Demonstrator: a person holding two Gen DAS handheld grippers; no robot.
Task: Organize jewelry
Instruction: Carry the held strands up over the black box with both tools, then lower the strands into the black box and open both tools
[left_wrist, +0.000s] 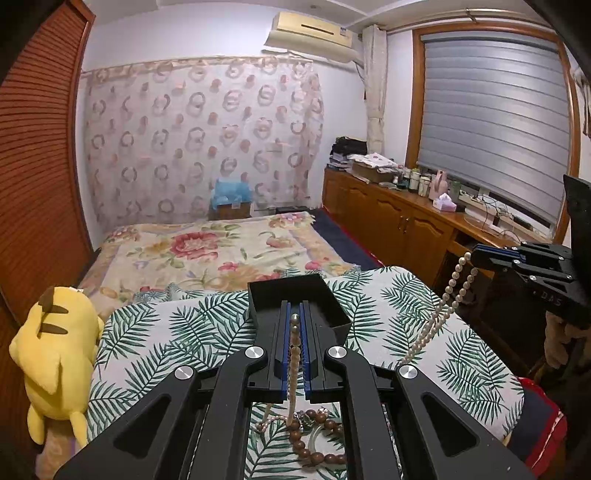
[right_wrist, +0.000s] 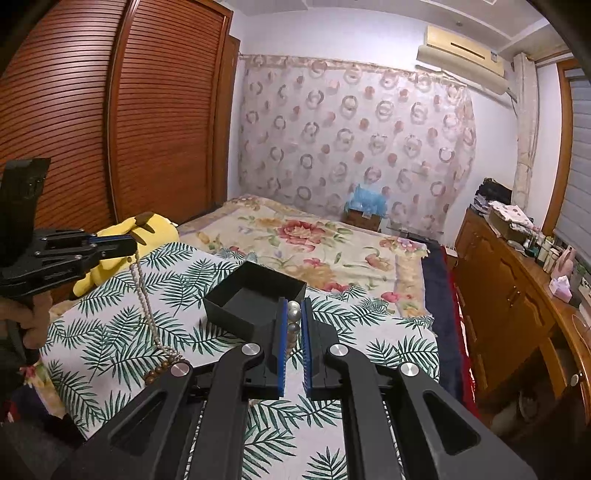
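Note:
A pearl necklace (left_wrist: 452, 295) is held up by both grippers over a leaf-print cloth (left_wrist: 177, 332). My left gripper (left_wrist: 295, 321) is shut on one end of it, with pearls (left_wrist: 294, 350) between the blue pads. My right gripper (right_wrist: 293, 314) is shut on the other end, with two larger pearls (right_wrist: 293, 308) between its pads. The strand (right_wrist: 142, 291) hangs from the left gripper (right_wrist: 129, 245) down to the cloth. An open black box (left_wrist: 295, 297) stands just beyond both grippers; it also shows in the right wrist view (right_wrist: 255, 291). Brown wooden beads (left_wrist: 314, 439) and other jewelry lie under the left gripper.
A yellow plush toy (left_wrist: 55, 362) sits at the cloth's left edge. A floral bed (left_wrist: 207, 251) lies beyond. A wooden cabinet (left_wrist: 399, 221) with bottles runs along the right wall. A slatted wardrobe (right_wrist: 110, 129) stands on the left.

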